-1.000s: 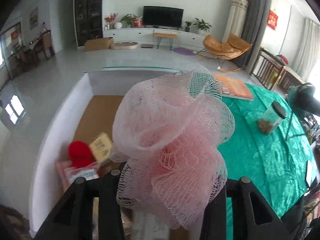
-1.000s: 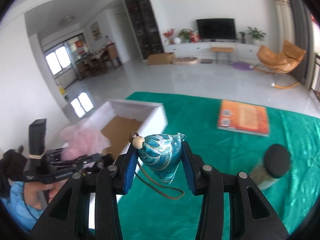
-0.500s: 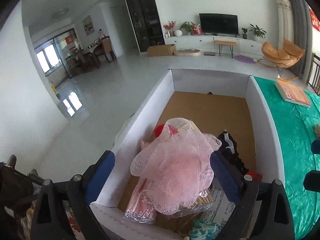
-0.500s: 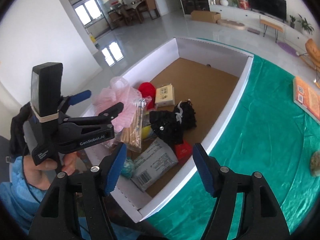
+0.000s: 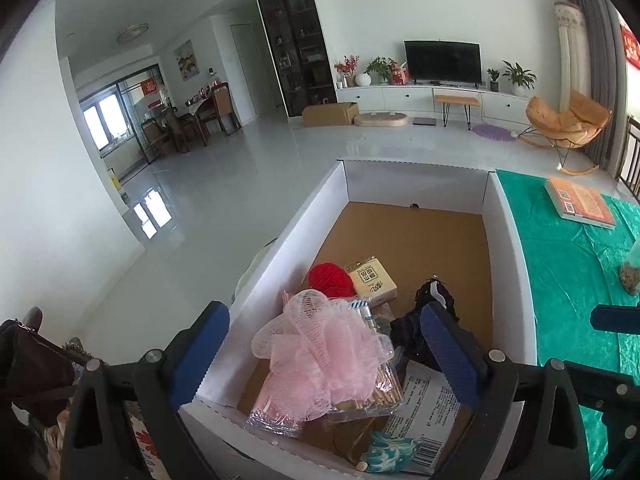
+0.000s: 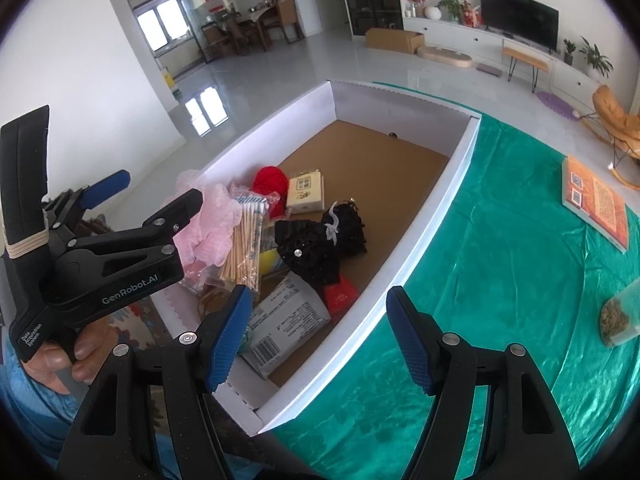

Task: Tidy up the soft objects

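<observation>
A white cardboard box [image 5: 506,236] [image 6: 460,172] with a brown floor stands at the table's left end. The pink mesh bath sponge [image 5: 324,356] [image 6: 208,228] lies in its near end on packs of cotton swabs [image 6: 246,244]. The teal pouch [image 5: 390,454] lies at the box's near edge. A red yarn ball [image 5: 330,278], a tissue pack [image 5: 372,278] and black fabric [image 6: 320,248] also lie inside. My left gripper [image 5: 324,352] is open and empty above the sponge. My right gripper [image 6: 318,332] is open and empty over the box's near right wall.
The table wears a green cloth [image 6: 500,280]. An orange book [image 6: 596,200] [image 5: 580,202] lies at its far side and a jar [image 6: 618,312] stands at the right. A printed packet [image 6: 286,320] and a small red item [image 6: 340,296] lie in the box.
Both grippers opened: the pink sponge and the teal pouch were let go into the box. Both grippers have since drawn back a little from the box.
</observation>
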{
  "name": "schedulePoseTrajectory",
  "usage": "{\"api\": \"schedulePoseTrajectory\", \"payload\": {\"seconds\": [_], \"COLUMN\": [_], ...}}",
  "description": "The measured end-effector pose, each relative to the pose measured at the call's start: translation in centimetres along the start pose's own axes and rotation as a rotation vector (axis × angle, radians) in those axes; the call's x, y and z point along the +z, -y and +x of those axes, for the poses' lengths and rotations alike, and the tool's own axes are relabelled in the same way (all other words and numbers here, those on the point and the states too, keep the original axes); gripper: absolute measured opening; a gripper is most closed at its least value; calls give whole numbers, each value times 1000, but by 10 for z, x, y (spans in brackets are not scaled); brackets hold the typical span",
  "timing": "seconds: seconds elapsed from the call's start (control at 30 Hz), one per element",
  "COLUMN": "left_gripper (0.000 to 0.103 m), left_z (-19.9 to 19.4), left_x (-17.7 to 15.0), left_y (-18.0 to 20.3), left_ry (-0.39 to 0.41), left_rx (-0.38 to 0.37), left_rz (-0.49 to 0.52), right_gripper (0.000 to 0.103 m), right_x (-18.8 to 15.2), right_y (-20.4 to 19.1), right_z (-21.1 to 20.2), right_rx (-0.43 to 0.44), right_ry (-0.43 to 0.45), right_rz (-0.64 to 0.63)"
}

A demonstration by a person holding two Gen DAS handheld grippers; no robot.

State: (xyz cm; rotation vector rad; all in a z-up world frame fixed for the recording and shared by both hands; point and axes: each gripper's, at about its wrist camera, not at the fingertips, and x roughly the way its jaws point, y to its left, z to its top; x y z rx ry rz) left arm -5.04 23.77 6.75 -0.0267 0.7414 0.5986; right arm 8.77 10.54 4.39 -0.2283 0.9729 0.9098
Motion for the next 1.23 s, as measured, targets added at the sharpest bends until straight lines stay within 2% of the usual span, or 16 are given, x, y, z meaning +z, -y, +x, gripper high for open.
{"api": "schedulePoseTrajectory", "payload": {"seconds": [1.1,1.23], "left_gripper": [96,96], "left_z": [-5,-11], "left_x": [5,0], "left_y": [-3,0], "left_ry": [-13,23], "left_rx": [-6,1], "left_rz": [-23,-26], "right_gripper": [73,73], "right_x": [-6,-7], "right_y": [-25,-23], "right_z": [1,1], "right_rx": [-41,-36], "right_ry": [-19,-10], "right_rz": [-37,-30]}}
